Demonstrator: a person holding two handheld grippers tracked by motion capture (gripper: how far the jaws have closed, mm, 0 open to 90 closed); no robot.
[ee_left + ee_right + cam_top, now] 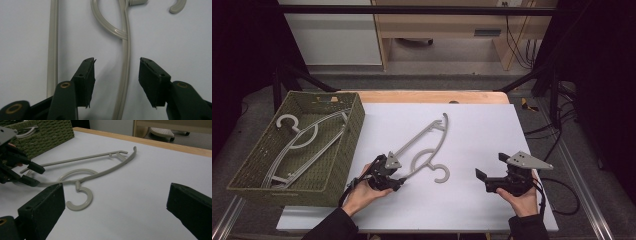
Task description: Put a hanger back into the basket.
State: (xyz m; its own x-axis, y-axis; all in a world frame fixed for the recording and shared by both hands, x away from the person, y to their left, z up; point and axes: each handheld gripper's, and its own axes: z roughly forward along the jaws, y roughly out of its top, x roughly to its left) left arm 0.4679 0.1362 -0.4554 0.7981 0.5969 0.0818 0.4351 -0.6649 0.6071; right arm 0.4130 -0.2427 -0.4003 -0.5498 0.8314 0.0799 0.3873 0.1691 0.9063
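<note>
Your left gripper [401,181] is lined up on the hanger [428,140].
Its jaws stand apart astride the hanger's near-left arm, flat mid-table right of the basket [343,150], ready to clamp. Your right gripper [492,172] waits apart, holding nothing.

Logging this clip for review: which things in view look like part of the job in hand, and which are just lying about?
Likely in the job:
- grey hanger on the white board, between the left gripper's open jaws
- woven basket holding more hangers
- right gripper, open, held apart

Lying about:
- cables beside the table
- cabinet behind
</note>
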